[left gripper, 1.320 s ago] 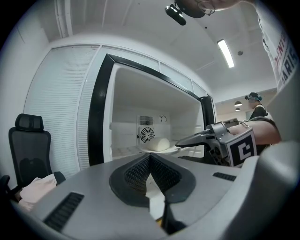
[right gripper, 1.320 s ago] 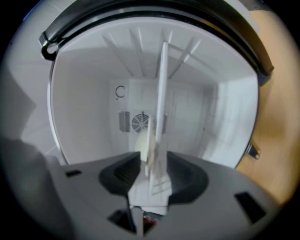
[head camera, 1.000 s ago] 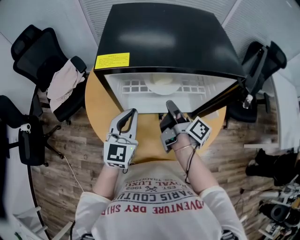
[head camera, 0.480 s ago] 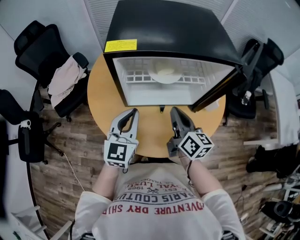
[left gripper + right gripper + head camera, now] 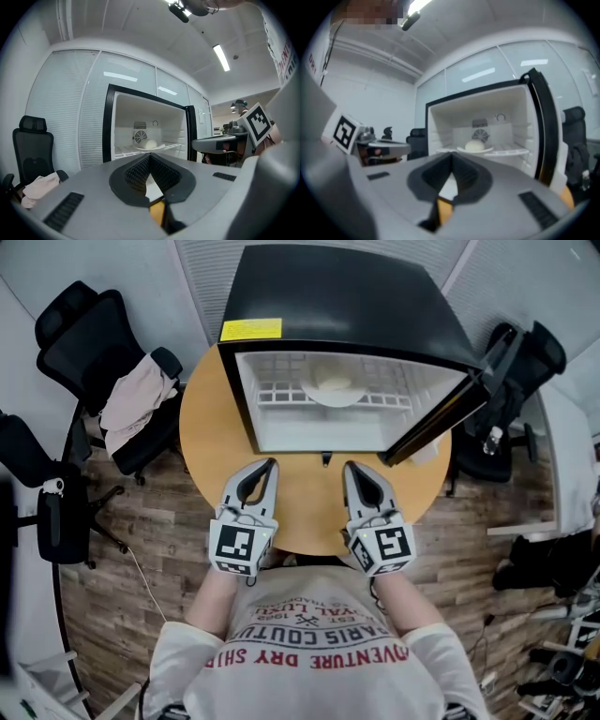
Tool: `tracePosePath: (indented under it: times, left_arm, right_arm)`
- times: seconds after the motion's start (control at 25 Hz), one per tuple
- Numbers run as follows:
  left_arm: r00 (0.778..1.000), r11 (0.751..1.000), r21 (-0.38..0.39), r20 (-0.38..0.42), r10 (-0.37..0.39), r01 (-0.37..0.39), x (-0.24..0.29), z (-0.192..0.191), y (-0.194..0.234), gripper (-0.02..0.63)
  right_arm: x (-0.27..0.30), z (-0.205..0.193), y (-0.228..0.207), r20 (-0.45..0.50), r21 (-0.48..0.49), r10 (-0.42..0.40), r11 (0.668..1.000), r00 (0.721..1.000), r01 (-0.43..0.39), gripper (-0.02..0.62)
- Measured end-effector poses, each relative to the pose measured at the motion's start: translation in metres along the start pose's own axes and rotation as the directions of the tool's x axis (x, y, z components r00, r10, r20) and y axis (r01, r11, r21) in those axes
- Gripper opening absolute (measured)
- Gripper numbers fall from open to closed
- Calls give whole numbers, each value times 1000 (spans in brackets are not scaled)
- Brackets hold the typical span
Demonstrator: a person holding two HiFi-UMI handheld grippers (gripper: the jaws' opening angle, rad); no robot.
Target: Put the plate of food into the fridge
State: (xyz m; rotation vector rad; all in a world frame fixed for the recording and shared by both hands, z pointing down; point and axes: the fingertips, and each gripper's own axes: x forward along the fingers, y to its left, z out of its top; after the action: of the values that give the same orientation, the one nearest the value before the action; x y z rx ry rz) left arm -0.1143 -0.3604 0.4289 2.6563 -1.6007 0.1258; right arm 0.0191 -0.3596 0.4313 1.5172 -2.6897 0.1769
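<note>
A white plate of food (image 5: 330,390) rests on the wire shelf inside the open black fridge (image 5: 337,296), which stands on a round wooden table (image 5: 211,446). Both grippers hover side by side over the table's near part, in front of the fridge opening and pointing at it. My left gripper (image 5: 269,465) is shut and empty. My right gripper (image 5: 349,468) is shut too, with nothing in it. Past the closed tips of the left gripper (image 5: 150,157) the plate (image 5: 149,145) shows on the shelf. It shows again as the plate (image 5: 476,147) beyond the right gripper (image 5: 451,157).
The fridge door (image 5: 441,413) stands open to the right, over the table's right edge. A black office chair (image 5: 89,338) draped with a pale cloth (image 5: 136,399) stands at the left. Another dark chair (image 5: 525,362) is at the right, on the wooden floor.
My right gripper has drawn back from the fridge opening and come level beside the left one. The left gripper has stayed where it was.
</note>
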Motion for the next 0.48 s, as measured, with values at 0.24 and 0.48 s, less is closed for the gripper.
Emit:
tracePosePath:
  times: [0.24,0.48]
  left_arm:
    - [1000,1000,2,13,2,-2,2,5,3,34]
    - [1000,1000,-2,18,7,-7,5,7,9,34]
  right_arm:
    - [5,-7,1,-53,-91,-13,996,999,8,28]
    - [11,-3,1,-52,-84,-9,996,999,4,28]
